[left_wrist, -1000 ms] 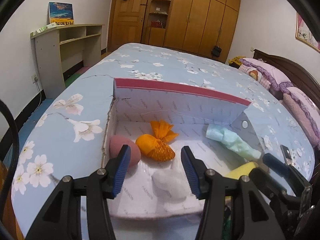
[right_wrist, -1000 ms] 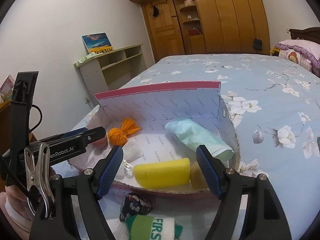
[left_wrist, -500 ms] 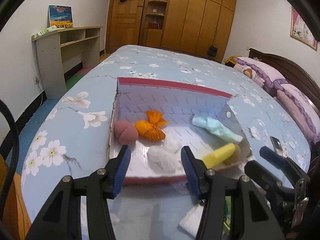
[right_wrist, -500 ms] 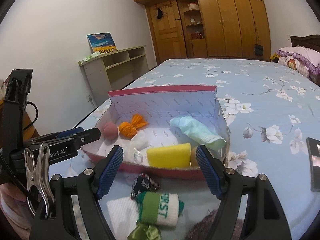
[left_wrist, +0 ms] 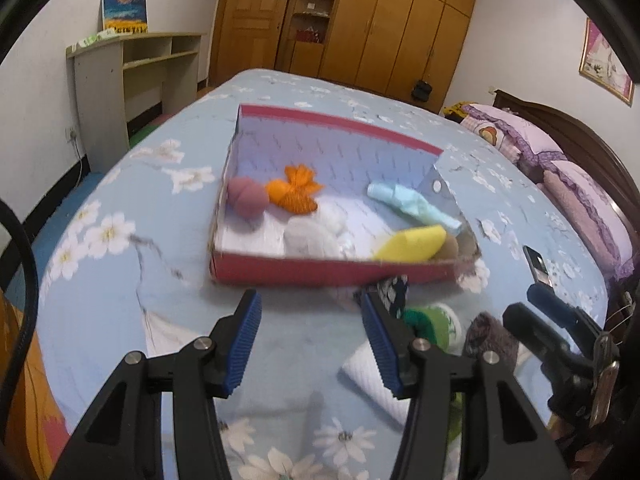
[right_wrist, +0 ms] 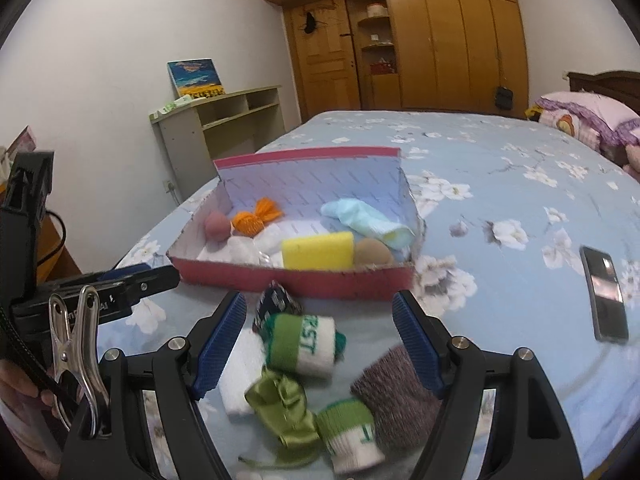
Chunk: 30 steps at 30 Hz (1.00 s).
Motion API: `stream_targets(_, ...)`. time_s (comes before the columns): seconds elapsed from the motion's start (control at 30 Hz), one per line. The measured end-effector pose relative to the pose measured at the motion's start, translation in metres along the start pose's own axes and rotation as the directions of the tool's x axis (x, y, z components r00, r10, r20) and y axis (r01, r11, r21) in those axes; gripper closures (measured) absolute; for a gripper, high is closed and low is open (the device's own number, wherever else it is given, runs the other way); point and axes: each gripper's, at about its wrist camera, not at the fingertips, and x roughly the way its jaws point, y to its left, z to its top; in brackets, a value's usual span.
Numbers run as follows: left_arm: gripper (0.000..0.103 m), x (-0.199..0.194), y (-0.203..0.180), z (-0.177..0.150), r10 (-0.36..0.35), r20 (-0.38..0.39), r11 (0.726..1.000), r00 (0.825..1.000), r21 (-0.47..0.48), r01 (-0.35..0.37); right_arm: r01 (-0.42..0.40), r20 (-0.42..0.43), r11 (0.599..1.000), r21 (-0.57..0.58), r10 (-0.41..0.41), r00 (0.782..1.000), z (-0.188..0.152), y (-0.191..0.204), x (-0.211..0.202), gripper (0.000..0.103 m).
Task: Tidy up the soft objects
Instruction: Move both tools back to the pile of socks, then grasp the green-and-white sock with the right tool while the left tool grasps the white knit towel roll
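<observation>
A bed (right_wrist: 520, 208) in a blue flowered cover carries everything. On it sits a red box (right_wrist: 304, 280) with a white lining, its long axis running left to right in both wrist views, its tall back wall away from the cameras. Inside, from the left end: a pink sponge ball (left_wrist: 246, 197), an orange pouch (left_wrist: 294, 192), white soft pieces (left_wrist: 316, 232), then a yellow sponge (right_wrist: 318, 249) lying lengthwise along the front wall, and a pale blue roll (right_wrist: 366, 222) slanting from the back toward the right front corner. A small brown ball (right_wrist: 374, 254) sits beside the yellow sponge.

In front of the box lies a loose heap: a grey-brown towel (right_wrist: 394, 396), a white cloth (right_wrist: 240, 372), a green-and-white sock roll (right_wrist: 308, 340) lying crosswise, a green satin ribbon (right_wrist: 286, 404), a dark patterned bundle (right_wrist: 276, 304).

The right tool (right_wrist: 319, 340) hangs above this heap, jaws wide apart, holding nothing. The left tool (left_wrist: 312, 340) is parted over bare cover, empty.

A phone (right_wrist: 604, 300) lies to the right.
</observation>
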Motion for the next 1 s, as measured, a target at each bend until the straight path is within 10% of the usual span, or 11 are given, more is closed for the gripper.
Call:
stream_targets(0.63,0.048,0.017,-0.009,-0.05,-0.124,-0.125,0.989,0.984,-0.094,0.113,0.019,-0.099,0.999,0.04,-0.015,0.995,-0.058,-0.017,-0.025,0.027)
stream_targets(1.0,0.049,0.031,-0.011,-0.058,-0.161,-0.138,0.981,0.977,-0.134,0.142,0.015,-0.147,1.0,0.027,-0.011,0.989,-0.081,-0.015,-0.016,0.06)
